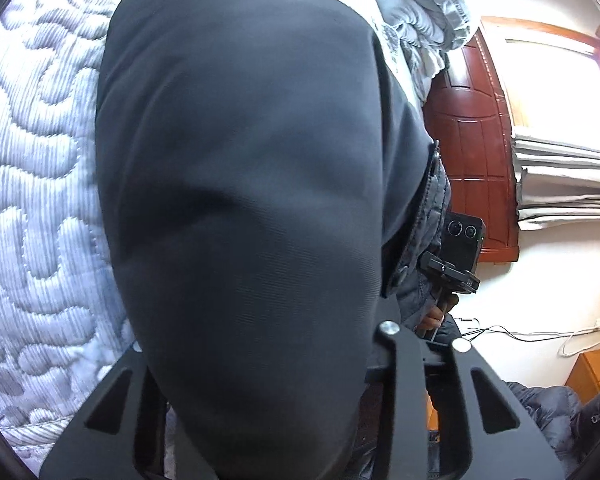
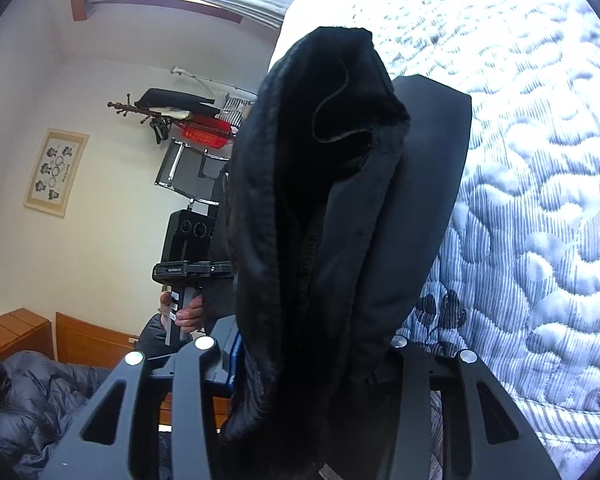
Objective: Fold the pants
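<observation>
We see a pale blue-and-white quilted bedspread filling the left side of the left wrist view and the right side of the right wrist view. Against it hang the dark charcoal smooth-fabric pants, lifted clear of the bed between our two tools; in the right wrist view the same pants show a bunched, fleecy black inner lining and an open gathered end at the top. Beyond the bed's edge stand a reddish-brown wooden panelled door and a window with stacked pale blinds. Our left gripper has the cloth draped over and between its black fingers, which are closed in on a fold of the pants. Our right gripper likewise pinches the pants, the thick bundle rising from between its two narrowed fingers. In the right wrist view the left hand grasps the handle of the other tool, and a small framed cartoon poster hangs on the cream wall.
</observation>
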Demonstrator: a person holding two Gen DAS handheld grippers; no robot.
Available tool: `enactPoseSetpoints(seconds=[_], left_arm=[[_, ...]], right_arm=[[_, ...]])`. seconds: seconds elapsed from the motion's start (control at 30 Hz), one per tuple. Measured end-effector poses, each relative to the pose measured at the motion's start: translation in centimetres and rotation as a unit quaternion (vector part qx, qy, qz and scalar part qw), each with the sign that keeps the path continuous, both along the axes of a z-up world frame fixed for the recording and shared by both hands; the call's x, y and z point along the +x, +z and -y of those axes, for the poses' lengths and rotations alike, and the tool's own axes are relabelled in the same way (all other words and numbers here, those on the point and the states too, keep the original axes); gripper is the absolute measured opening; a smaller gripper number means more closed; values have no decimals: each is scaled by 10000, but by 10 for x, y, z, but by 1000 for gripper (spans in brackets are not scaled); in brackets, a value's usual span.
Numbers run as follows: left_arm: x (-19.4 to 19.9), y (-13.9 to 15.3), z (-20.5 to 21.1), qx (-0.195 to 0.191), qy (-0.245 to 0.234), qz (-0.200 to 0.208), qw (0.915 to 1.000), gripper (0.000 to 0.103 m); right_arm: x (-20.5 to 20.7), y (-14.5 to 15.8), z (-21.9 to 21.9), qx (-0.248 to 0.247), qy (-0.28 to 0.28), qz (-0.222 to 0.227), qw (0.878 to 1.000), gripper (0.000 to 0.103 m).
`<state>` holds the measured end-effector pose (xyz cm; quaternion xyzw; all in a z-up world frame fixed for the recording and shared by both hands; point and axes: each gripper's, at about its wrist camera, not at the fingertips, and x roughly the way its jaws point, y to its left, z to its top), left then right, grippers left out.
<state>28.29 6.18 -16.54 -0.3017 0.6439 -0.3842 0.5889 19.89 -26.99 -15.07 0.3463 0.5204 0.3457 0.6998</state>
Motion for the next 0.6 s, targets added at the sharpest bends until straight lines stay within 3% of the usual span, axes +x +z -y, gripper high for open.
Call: enactPoseSetpoints(seconds=[0.3,0.6], left_arm=[[5,32,10,-468,79,542,9974,28],[50,67,6,-480,228,871,9948,28]], right_arm=[[6,35,17,-49,-126,390,9991,41],[64,68,19,-116,-16,670,9977,41]])
